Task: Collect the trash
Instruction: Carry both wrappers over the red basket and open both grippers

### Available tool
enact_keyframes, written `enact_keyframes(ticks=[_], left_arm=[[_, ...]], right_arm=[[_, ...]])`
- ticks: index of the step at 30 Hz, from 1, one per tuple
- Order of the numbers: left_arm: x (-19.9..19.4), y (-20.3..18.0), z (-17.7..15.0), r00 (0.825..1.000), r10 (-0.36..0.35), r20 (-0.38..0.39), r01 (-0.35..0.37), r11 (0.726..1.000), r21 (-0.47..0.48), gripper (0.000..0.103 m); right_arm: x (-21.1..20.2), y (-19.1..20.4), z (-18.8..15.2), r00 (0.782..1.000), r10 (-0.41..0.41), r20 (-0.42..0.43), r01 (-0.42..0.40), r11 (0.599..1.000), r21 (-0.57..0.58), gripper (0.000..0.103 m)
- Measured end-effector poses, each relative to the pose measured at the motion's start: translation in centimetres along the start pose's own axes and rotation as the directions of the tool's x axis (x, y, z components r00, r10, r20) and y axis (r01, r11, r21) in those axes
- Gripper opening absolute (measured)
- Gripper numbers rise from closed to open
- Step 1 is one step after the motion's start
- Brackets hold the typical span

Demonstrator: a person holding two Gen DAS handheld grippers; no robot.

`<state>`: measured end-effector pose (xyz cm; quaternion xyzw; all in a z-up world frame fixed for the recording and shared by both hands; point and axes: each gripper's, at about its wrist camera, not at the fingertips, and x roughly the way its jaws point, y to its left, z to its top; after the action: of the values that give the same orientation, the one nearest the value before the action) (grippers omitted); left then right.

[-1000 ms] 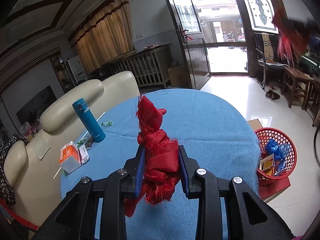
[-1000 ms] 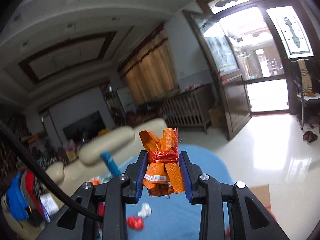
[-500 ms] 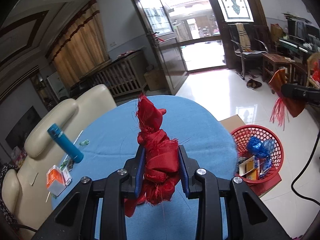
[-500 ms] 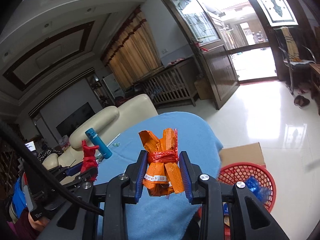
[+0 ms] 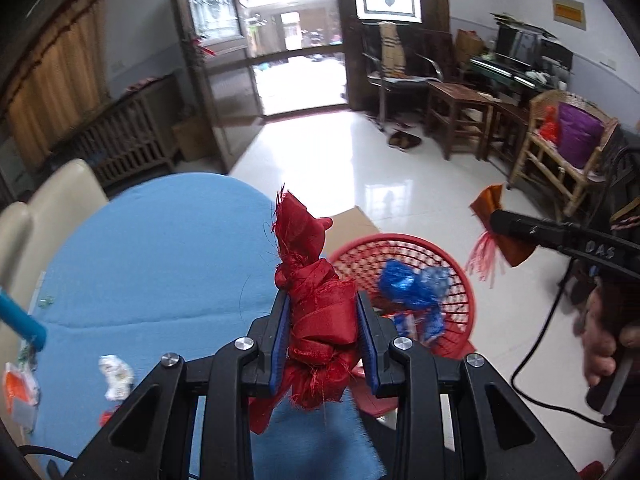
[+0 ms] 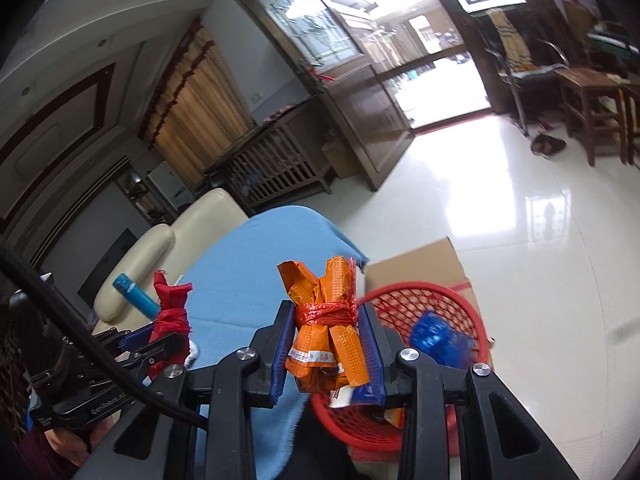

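Observation:
My left gripper [image 5: 323,336] is shut on a knotted red cloth bundle [image 5: 316,296], held over the right edge of the blue table [image 5: 160,264]. My right gripper [image 6: 326,344] is shut on an orange wrapper bundle [image 6: 326,320] tied with red string, held above the red mesh basket [image 6: 420,300]. The basket [image 5: 404,252] stands on the floor beside the table and holds blue plastic trash [image 5: 416,284]. The right gripper with its orange bundle [image 5: 496,224] shows in the left wrist view, right of the basket. The left gripper and red bundle [image 6: 170,308] show in the right wrist view.
On the table lie a crumpled white wrapper [image 5: 116,372], a small red scrap [image 5: 106,418], an orange-white carton [image 5: 18,392] and a blue bottle [image 5: 20,320]. A cardboard box [image 6: 420,268] sits behind the basket. A cream sofa [image 6: 176,240] is beyond the table. Wooden chairs [image 5: 560,152] line the right wall.
Both grippers have swung right toward the basket with their bundles still held. The basket is now closer in both views, and the right gripper is above it.

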<state>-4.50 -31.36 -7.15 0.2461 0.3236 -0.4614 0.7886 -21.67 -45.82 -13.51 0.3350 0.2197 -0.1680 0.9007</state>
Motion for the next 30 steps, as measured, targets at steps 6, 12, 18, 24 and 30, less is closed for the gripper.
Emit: enact_keyframes(ticks=[6, 12, 18, 24, 30], left_arm=[[3.9, -2.0, 1.0, 0.99, -0.11, -0.083, 0.111, 0.994, 0.0, 0.033], [6.3, -4.0, 1.9, 0.976, -0.187, -0.116, 0.191, 0.981, 0.027, 0.036], [8.5, -5.7, 3.0, 0.978, -0.171, -0.123, 0.182, 0.98, 0.077, 0.059], [7.5, -4.0, 2.6, 0.99, -0.083, -0.112, 0.092, 0.993, 0.08, 0.059], [3.3, -2.2, 2.2, 0.998, 0.064, -0.028, -0.061, 0.994, 0.087, 0.06]], right_arm=[[1.6, -3.6, -1.2, 0.999, -0.031, -0.043, 0.035, 0.996, 0.082, 0.036], [3.0, -5.7, -2.2, 0.997, -0.033, -0.072, 0.044, 0.986, 0.158, 0.037], [4.5, -8.4, -3.2, 0.996, -0.007, -0.094, 0.033, 0.957, 0.288, 0.078], [3.9, -9.1, -3.4, 0.997, 0.004, -0.071, 0.017, 0.956, 0.293, 0.079], [2.1, -7.1, -2.4, 1.0, -0.009, -0.024, 0.014, 0.97, 0.242, 0.079]])
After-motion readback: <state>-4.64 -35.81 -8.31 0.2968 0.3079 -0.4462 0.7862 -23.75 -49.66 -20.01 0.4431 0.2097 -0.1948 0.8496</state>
